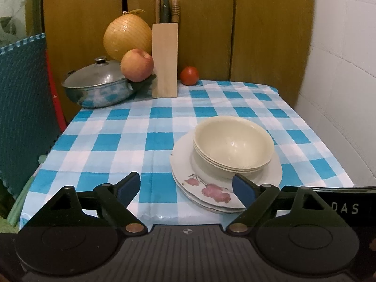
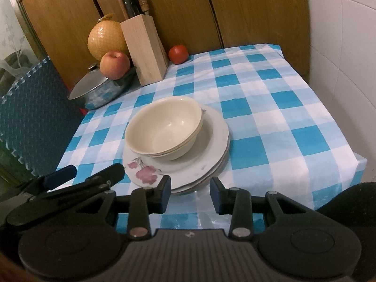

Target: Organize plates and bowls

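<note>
Three cream bowls (image 1: 232, 145) (image 2: 164, 127) sit nested on a stack of white plates (image 1: 211, 192) (image 2: 211, 145); the top plate has pink flowers. The stack rests near the front of a blue-and-white checked tablecloth (image 1: 117, 141). My left gripper (image 1: 186, 188) is open wide with nothing between its blue pads; its right finger (image 1: 244, 190) lies by the plates' near rim. In the right wrist view the left gripper (image 2: 89, 174) shows to the left of the plates. My right gripper (image 2: 190, 193) stands open with a narrow gap, just short of the plates' front edge, nothing in it.
At the back left stand a lidded steel pot (image 1: 96, 87) with an apple (image 1: 137, 65) on its handle, a netted pomelo (image 1: 127, 35), a wooden knife block (image 1: 164, 58) and a tomato (image 1: 189, 75). A blue foam mat (image 1: 23, 105) borders the left, a white tiled wall (image 1: 340, 94) the right.
</note>
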`<state>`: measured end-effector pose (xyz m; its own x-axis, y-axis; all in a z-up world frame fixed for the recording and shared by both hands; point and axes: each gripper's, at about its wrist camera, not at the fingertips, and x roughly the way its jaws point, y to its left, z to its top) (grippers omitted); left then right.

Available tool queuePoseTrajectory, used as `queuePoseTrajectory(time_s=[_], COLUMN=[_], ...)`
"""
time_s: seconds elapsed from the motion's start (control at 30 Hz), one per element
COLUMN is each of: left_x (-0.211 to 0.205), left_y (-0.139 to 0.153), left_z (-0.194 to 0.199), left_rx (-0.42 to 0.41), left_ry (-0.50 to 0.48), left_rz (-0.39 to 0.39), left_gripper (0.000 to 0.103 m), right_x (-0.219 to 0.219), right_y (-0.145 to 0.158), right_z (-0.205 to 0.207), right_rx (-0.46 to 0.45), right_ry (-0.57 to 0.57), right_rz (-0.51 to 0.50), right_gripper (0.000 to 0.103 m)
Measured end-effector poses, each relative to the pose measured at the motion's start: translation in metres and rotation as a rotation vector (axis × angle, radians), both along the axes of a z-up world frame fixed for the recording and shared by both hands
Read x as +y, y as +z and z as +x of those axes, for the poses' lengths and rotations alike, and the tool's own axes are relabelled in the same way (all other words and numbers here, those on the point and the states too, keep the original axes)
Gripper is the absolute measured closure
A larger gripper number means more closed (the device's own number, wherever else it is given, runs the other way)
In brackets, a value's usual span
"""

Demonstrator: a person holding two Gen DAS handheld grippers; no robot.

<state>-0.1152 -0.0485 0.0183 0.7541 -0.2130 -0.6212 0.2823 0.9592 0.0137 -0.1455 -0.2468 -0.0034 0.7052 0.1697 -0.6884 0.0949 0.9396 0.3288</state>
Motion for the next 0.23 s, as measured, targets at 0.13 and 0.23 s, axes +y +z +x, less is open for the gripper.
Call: queuePoseTrajectory(time_s=[0.13,0.23], left_x=[-0.0007,0.0007], left_y=[0.0016,0.0012], left_z=[-0.0018,0.0004], left_rx=[-0.034,-0.026], left_ry=[0.001,0.010], left_rz=[0.015,0.008], left_gripper=[0.010,0.007], right_x=[-0.0009,-0.0015], right_y=[0.0000,0.0001], right_z=[-0.0008,-0.0011], right_rx=[-0.005,-0.008], right_ry=[0.000,-0.001], right_rz=[0.006,0.009], right_gripper=[0.074,0.074])
